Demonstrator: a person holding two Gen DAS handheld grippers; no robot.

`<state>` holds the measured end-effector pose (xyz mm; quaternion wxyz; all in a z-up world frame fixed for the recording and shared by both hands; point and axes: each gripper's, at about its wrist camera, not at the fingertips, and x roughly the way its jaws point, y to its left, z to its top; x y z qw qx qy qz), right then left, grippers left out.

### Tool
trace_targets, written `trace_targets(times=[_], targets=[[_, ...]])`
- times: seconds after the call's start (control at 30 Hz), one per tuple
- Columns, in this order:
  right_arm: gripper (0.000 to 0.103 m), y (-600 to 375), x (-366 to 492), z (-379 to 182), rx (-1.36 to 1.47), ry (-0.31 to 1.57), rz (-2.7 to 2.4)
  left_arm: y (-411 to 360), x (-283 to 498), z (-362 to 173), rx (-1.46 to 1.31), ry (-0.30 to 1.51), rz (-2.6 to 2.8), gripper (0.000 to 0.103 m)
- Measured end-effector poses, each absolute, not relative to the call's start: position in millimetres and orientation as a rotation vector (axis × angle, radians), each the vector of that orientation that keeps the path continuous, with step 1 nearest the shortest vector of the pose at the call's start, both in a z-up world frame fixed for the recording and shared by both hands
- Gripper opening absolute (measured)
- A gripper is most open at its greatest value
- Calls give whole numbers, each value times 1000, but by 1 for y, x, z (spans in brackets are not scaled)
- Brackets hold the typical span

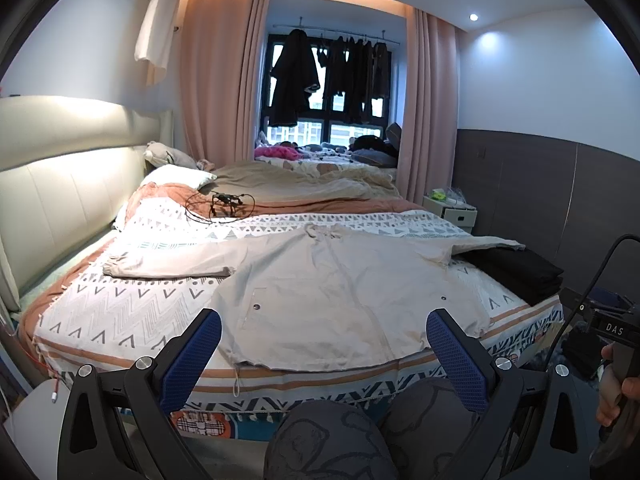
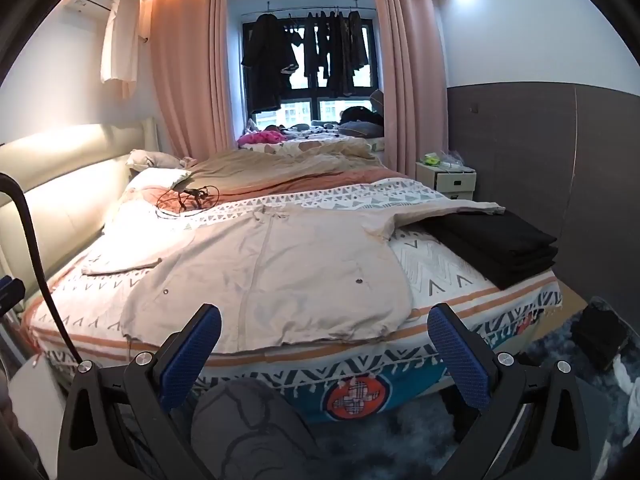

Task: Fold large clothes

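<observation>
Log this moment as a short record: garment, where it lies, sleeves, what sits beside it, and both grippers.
garment: beige jacket, spread flat, not yet folded
surface: patterned bedspread, hem of the jacket near the foot edge
sleeves: one stretched out to the left; the other lies over the black stack
beside it: folded black clothes, stacked at the right corner
left gripper: open, empty, short of the hem
right gripper: open, empty, short of the hem

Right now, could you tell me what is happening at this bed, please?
A person holds a gripper in each hand at the foot of the bed. A beige jacket lies spread flat on it, sleeves out, unfolded. The left gripper and right gripper are both open and empty, short of the hem. A folded black stack sits at the right.
</observation>
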<state>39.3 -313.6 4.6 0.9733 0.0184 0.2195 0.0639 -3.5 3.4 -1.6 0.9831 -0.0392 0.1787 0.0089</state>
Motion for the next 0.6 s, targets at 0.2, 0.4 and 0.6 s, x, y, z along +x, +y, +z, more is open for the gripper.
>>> trace_targets(times=[0.2,0.4,0.6], targets=[[103,-313,40,6,28,443,129,5,-4,-3,-78,357,20,103],[103,-311,39,5,18,444,117,5,-5,-3,-83,357,17,103],[103,-311,38,5,23,442,115,5,-8,-2,-88,348,1,103]])
